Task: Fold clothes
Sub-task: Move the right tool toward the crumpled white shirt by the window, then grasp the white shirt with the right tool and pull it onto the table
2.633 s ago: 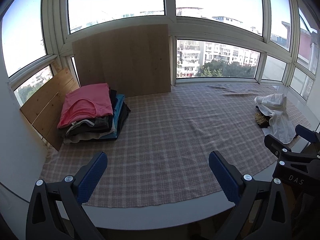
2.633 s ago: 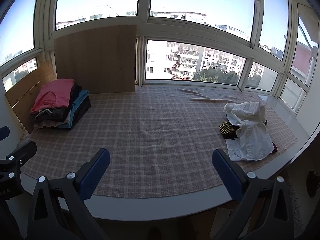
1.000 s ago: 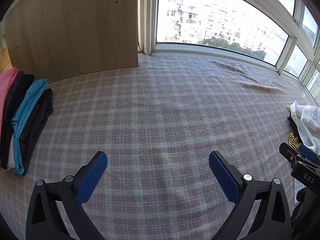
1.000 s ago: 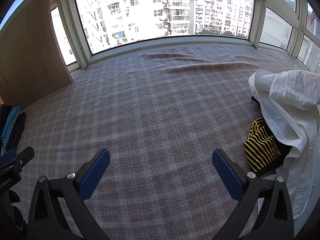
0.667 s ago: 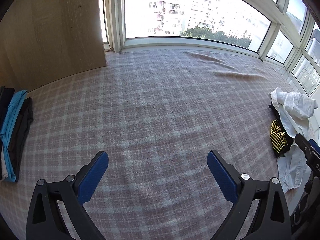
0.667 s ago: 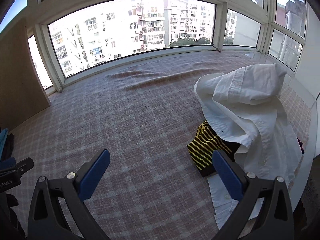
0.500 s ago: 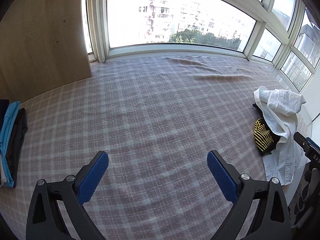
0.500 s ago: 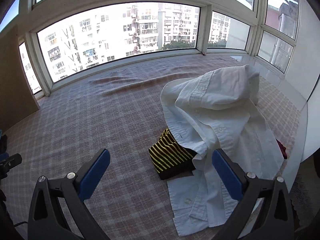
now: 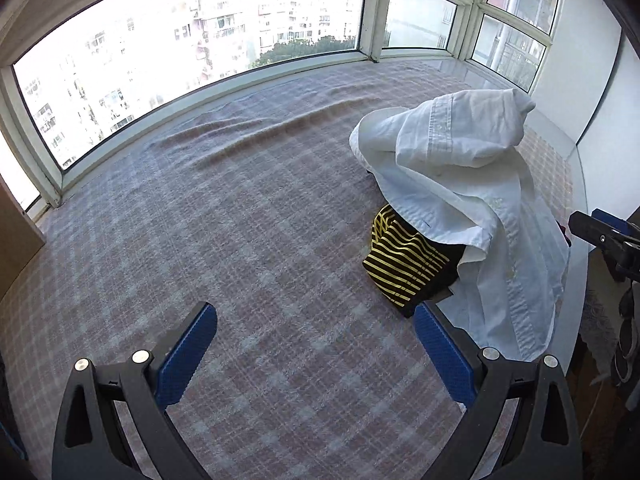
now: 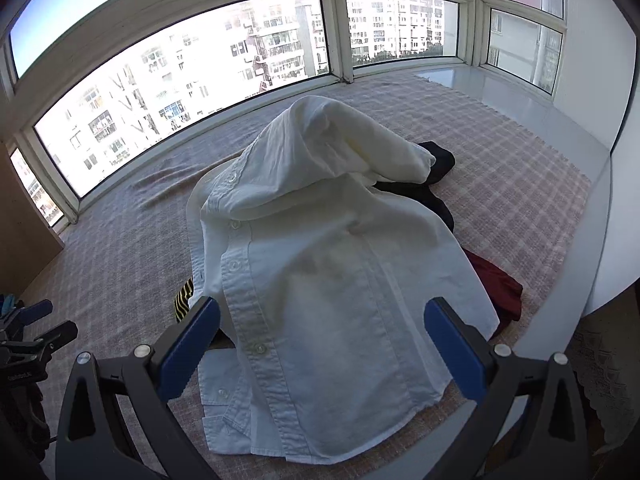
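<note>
A crumpled white button shirt point(image 10: 332, 264) lies heaped on the checked cloth point(image 10: 520, 184), draped over a black-and-yellow striped garment point(image 9: 408, 268), a black garment point(image 10: 438, 160) and a dark red one point(image 10: 500, 284). My right gripper point(image 10: 322, 344) hovers open just above the shirt's lower part, blue pads on either side of it, nothing held. My left gripper point(image 9: 316, 350) is open over bare cloth, left of the pile, its right pad close to the striped garment point(image 10: 183, 296). In the left wrist view the white shirt point(image 9: 460, 184) sits at the right.
The checked cloth point(image 9: 224, 232) covers a curved window platform ringed by windows point(image 9: 180, 52). Its white edge point(image 10: 596, 240) drops off at the right. A wooden board point(image 9: 16, 236) stands at the far left. Ripples in the cloth run near the windows.
Both grippers swung right, away from the folded stack, and closed in on the unfolded pile. The white shirt now fills the right wrist view. Both stayed open.
</note>
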`<act>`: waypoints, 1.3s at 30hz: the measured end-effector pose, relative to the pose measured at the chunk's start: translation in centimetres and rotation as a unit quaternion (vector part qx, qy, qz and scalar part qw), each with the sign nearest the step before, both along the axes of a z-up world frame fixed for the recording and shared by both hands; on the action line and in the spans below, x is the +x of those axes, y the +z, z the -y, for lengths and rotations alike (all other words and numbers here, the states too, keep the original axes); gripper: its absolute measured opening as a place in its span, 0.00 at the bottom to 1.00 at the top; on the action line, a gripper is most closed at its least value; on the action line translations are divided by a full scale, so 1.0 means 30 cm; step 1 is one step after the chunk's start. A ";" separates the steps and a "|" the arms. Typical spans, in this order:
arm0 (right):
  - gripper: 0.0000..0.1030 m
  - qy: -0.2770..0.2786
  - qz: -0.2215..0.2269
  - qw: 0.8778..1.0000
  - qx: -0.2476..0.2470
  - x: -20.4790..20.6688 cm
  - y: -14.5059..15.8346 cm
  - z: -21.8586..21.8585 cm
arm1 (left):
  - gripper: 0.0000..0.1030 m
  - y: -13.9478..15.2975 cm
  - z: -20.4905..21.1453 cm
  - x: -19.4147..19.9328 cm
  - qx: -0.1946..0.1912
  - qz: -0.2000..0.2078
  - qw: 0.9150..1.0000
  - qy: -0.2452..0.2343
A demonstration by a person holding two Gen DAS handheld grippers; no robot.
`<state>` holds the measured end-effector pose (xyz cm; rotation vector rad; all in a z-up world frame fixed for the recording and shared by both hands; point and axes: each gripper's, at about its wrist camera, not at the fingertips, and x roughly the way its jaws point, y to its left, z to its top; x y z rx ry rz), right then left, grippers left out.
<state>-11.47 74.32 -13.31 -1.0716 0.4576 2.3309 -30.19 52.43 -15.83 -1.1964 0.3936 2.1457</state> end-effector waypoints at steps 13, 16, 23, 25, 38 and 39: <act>1.00 0.017 -0.010 1.000 0.020 -0.050 0.061 -0.176 | 0.96 0.042 -0.134 0.016 -0.005 -0.008 1.000 -0.023; 1.00 0.030 -0.011 0.999 0.034 -0.159 0.103 -0.196 | 0.96 0.058 -0.130 -0.005 -0.008 -0.017 1.000 -0.016; 1.00 0.056 0.024 0.997 0.048 -0.390 0.103 -0.211 | 0.97 0.076 -0.116 -0.052 -0.016 -0.034 0.999 0.003; 1.00 0.053 0.033 0.997 0.041 -0.429 0.077 -0.225 | 0.97 0.079 -0.102 -0.065 -0.019 -0.037 0.999 0.006; 0.27 0.082 0.006 0.996 -0.036 -0.439 0.001 -0.295 | 0.97 0.116 0.037 -0.104 -0.023 -0.049 0.997 0.050; 0.22 0.083 -0.001 0.996 -0.045 -0.428 0.010 -0.297 | 0.97 0.126 0.058 -0.102 -0.021 -0.052 0.997 0.055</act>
